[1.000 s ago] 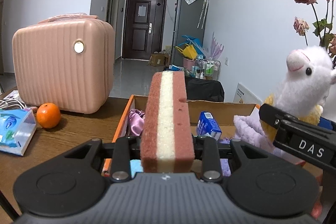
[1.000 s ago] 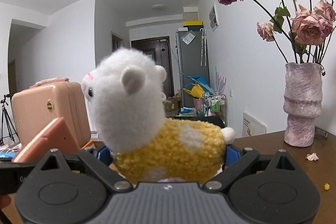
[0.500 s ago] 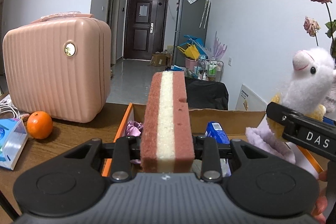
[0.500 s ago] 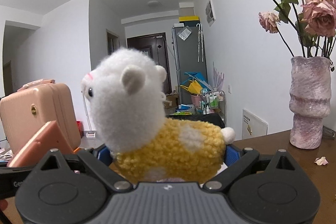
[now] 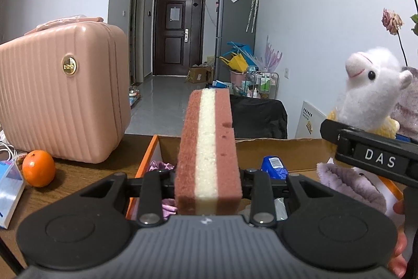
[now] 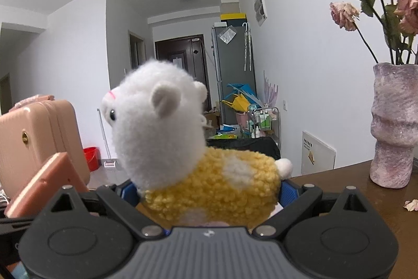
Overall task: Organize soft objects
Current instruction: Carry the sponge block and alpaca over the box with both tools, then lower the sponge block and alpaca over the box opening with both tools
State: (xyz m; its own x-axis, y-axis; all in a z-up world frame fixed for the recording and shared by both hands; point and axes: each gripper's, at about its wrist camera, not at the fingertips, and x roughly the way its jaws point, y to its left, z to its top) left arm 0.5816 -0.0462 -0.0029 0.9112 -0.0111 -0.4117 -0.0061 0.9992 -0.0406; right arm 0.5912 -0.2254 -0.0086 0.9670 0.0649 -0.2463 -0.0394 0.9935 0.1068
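My left gripper (image 5: 207,181) is shut on a pink sponge with a white middle layer (image 5: 207,148), held on edge above the near side of an open cardboard box (image 5: 287,148). My right gripper (image 6: 209,194) is shut on a plush alpaca (image 6: 183,148) with a white head and yellow body. In the left wrist view that alpaca (image 5: 368,88) hangs at the right over the box's right end. In the box lie a purple plush (image 5: 347,182), a blue packet (image 5: 275,166) and pink cloth (image 5: 159,165). The sponge (image 6: 44,182) shows at the left of the right wrist view.
A pink ribbed case (image 5: 62,106) stands on the wooden table (image 5: 78,174) at the left, with an orange (image 5: 38,168) and a tissue pack (image 5: 7,190) in front of it. A purple vase (image 6: 392,127) with dried roses stands at the right, petals (image 6: 411,205) beside it.
Both grippers have moved to the right together with the sponge and the alpaca held. The case and orange slid left in the left wrist view; the vase slid right in the right wrist view.
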